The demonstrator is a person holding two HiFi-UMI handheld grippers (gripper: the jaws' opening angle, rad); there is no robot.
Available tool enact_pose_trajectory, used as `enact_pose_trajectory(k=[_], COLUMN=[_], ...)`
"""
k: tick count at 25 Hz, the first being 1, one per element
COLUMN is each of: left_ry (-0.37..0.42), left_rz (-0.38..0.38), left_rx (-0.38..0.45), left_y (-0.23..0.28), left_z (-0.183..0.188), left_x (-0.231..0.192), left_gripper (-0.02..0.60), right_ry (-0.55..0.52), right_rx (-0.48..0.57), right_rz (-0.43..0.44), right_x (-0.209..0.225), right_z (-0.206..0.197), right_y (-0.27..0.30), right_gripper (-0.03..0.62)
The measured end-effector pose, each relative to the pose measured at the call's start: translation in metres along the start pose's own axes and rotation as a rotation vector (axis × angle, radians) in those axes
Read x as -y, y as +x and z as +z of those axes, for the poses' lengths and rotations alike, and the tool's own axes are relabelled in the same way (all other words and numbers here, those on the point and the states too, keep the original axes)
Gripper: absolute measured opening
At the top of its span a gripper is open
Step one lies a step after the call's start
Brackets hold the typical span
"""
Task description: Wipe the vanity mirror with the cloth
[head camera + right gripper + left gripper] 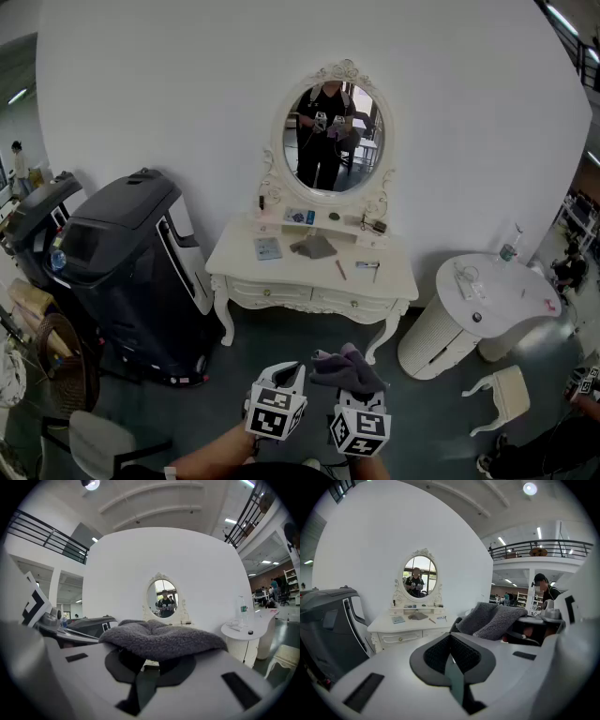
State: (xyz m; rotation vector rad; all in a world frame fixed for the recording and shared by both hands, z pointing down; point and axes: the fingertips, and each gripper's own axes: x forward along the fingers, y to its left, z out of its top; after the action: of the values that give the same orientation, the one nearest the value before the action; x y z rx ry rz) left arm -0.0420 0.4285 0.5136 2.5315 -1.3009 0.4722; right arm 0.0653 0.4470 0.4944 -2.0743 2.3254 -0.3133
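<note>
The oval vanity mirror [333, 139] in its white carved frame stands on the white vanity table [394, 277] against the wall, several steps ahead. It shows the person's reflection. A dark grey fleecy cloth [345, 367] is bunched over the tips of my right gripper [352, 382], which is shut on it. In the right gripper view the cloth [161, 639] covers the jaws, and the mirror [163, 597] lies straight beyond. My left gripper [289, 371] is held beside the right one, shut with nothing in it. The left gripper view has the mirror [420, 576] left of centre and the cloth [492, 620] to the right.
A large black machine [131, 262] stands left of the vanity. A round white side table [506, 305] with a bottle [509, 246] is at the right, a white stool [506, 394] before it. Another grey cloth [314, 247], a blue booklet [268, 247] and small items lie on the vanity.
</note>
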Motion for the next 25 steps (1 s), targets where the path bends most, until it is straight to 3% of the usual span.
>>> enact_pose_trajectory(k=[14, 25], left_ry=[-0.016, -0.007], left_rz=[-0.008, -0.024], left_rx=[0.016, 0.021], left_y=[0.006, 0.052], left_z=[0.007, 0.017], left_x=[0.015, 0.062], left_gripper=[0.006, 0.006], right_ry=[-0.014, -0.042], right_rx=[0.004, 0.012], right_rz=[0.024, 0.025], right_x=[0.007, 0.061], right_z=[0.004, 0.008], right_y=[-0.002, -0.004], right_gripper=[0.040, 0.040])
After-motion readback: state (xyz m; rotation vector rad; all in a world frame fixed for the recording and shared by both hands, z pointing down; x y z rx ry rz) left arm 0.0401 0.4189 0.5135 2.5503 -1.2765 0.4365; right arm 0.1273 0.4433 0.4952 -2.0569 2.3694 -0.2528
